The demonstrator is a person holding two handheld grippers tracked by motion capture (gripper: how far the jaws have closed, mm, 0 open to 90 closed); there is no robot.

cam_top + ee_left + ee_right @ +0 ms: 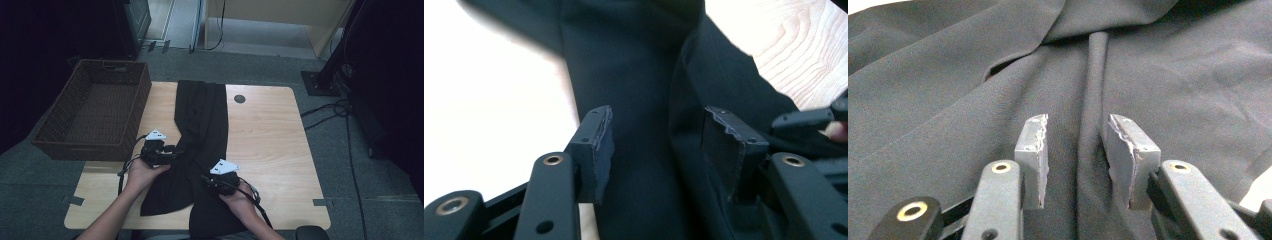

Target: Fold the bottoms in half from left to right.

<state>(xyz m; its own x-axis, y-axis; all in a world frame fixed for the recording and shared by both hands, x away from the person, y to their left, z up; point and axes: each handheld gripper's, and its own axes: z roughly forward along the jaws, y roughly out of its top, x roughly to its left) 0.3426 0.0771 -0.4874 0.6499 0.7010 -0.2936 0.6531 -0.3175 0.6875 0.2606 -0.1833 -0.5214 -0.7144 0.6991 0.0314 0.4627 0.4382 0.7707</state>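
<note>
Black fabric, apparently a pair of trousers, lies lengthwise on the wooden worktop, running from the upper centre of the high view to the lower edge, where it spreads and overhangs the near side. Left tongs sit at the garment's left edge in mid-frame; in the left gripper view their pads stand well apart with cloth lying between them but untouched, so nothing is gripped, a stance suited to taking or having let go of that edge. Right tongs rest on the lower part of the cloth; in the right gripper view a raised fold runs up between the partly open pads, and whether they press on it cannot be told. One hand at each side probably serves to fold or straighten the cloth evenly. Upper left of the high view, a brown wicker basket overhangs the worktop's corner, likely the garment's destination.
</note>
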